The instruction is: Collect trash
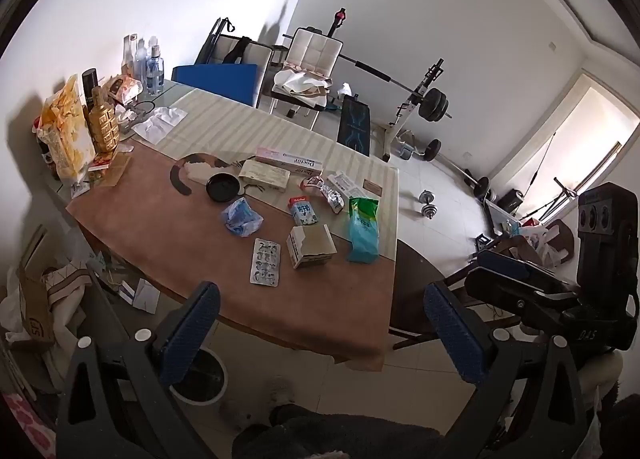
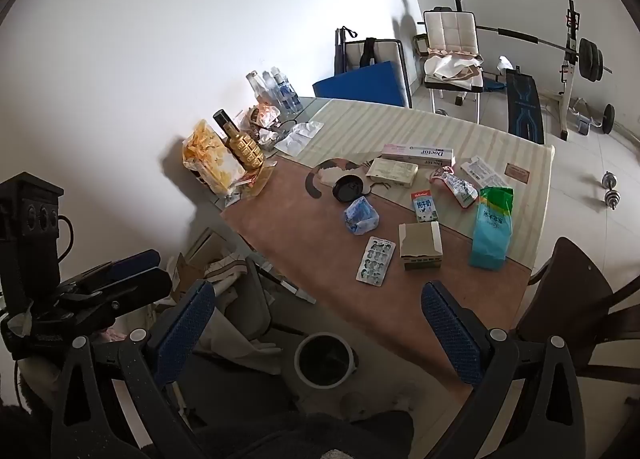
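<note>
Trash lies on the table [image 1: 168, 211]: a blister pack [image 1: 265, 261] [image 2: 375, 260], an open cardboard box [image 1: 311, 246] [image 2: 421, 245], a green-blue bag [image 1: 363, 235] [image 2: 492, 227], a small milk carton [image 1: 303, 211] [image 2: 424, 205], a crumpled blue wrapper [image 1: 241, 218] [image 2: 361, 216] and a crushed pouch [image 1: 329, 193] [image 2: 460, 185]. A white bin with a dark inside [image 1: 200, 377] [image 2: 325, 359] stands on the floor by the table's near edge. My left gripper [image 1: 320, 333] is open and empty, above the near edge. My right gripper [image 2: 320, 333] is open and empty, above the bin; it also shows in the left wrist view [image 1: 504, 265].
A black dish [image 1: 222, 187], flat medicine boxes [image 1: 288, 165], a gold bottle [image 1: 103, 125], a snack bag [image 1: 68, 131] and water bottles [image 1: 154, 67] stand further back. A dark chair [image 2: 572, 299] is at the right. Cardboard and bags clutter the floor at the left [image 1: 40, 299]. Gym gear fills the far room.
</note>
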Tool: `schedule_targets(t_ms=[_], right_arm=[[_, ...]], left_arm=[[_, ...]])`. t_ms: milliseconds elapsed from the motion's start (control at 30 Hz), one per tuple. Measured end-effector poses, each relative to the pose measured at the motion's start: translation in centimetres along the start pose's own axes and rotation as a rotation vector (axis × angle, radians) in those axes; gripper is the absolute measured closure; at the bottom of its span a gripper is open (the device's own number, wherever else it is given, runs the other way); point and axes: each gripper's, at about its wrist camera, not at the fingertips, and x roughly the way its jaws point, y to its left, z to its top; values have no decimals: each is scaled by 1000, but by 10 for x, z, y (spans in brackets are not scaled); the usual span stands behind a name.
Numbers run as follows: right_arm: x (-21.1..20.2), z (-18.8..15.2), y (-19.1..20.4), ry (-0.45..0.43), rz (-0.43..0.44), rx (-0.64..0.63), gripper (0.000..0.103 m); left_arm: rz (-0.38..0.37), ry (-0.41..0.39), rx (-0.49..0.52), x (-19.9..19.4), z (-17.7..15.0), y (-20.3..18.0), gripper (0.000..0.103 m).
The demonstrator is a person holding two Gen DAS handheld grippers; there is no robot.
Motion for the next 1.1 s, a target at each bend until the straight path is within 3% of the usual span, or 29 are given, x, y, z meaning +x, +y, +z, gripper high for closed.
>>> schedule_targets(t_ms=[1100], right_arm=[[-14,-5,2,0,9,6,0]], left_arm=[[-7,-19,7,-4,9,-18,0]])
